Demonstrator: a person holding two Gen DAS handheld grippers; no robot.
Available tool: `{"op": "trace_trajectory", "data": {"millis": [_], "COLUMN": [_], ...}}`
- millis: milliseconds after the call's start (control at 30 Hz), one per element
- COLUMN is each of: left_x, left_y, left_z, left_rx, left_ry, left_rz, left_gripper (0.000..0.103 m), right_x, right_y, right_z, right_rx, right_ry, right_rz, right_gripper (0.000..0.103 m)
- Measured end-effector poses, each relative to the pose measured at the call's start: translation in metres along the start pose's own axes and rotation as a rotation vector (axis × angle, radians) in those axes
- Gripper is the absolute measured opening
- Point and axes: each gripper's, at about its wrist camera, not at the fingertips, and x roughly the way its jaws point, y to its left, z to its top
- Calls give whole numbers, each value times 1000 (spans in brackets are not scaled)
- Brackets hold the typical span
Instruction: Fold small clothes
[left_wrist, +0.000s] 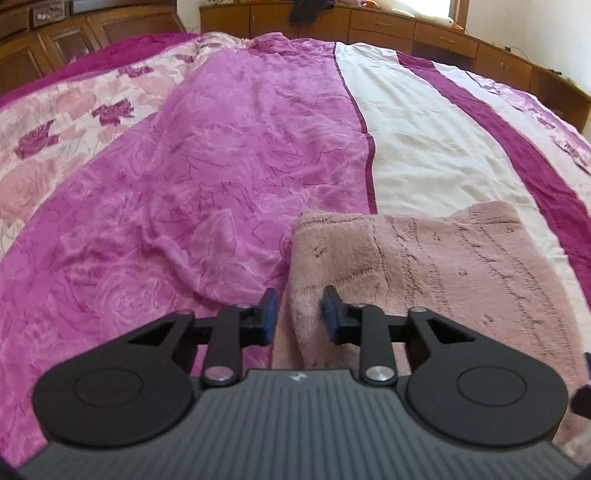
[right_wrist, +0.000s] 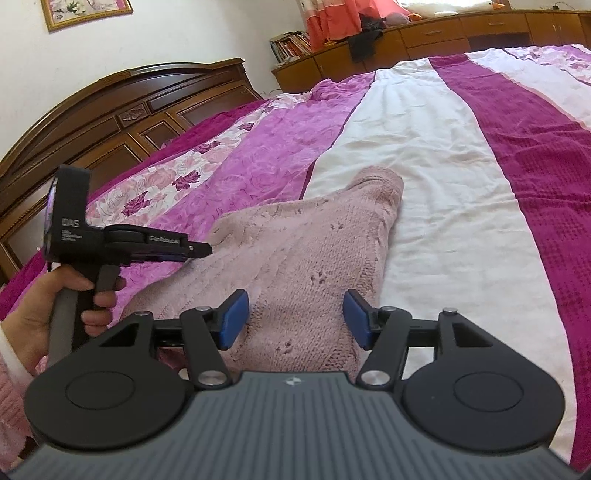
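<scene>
A pink knitted garment (left_wrist: 424, 266) lies flat on the bed, reaching toward the white stripe of the cover in the right wrist view (right_wrist: 314, 251). My left gripper (left_wrist: 300, 314) is open, its blue pads (left_wrist: 269, 314) straddling the garment's left edge with a fold of knit between them. In the right wrist view the left gripper (right_wrist: 199, 252) shows from the side at that same edge, held by a hand (right_wrist: 74, 299). My right gripper (right_wrist: 295, 318) is open wide, low over the garment's near part, the knit showing between its pads (right_wrist: 236, 317).
The bed cover (left_wrist: 229, 155) has purple, white and floral stripes and is wrinkled. A dark wooden headboard (right_wrist: 110, 122) stands at the left, and low wooden cabinets (right_wrist: 443, 33) with books and clothes line the far wall.
</scene>
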Motion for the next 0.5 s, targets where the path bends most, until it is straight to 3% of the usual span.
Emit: {"op": "trace_trajectory", "data": {"millis": [167, 233, 400, 500], "left_x": [-19, -26, -37, -32], "left_y": [0, 2, 5, 2], "left_z": [-8, -12, -22, -27], "left_rx": [-8, -19, -63, -55], "left_ry": [9, 13, 64, 103], "left_rz": [-39, -56, -159, -180], "left_gripper": [49, 60, 67, 70], "right_x": [-3, -4, -5, -1], "right_y": [-4, -9, -25, -34], "right_z": [1, 3, 6, 7], "right_rx": [31, 57, 130, 164], "right_ry": [-6, -11, -18, -9], "right_rz": [8, 6, -7, 5], "right_gripper": [65, 65, 66, 66]}}
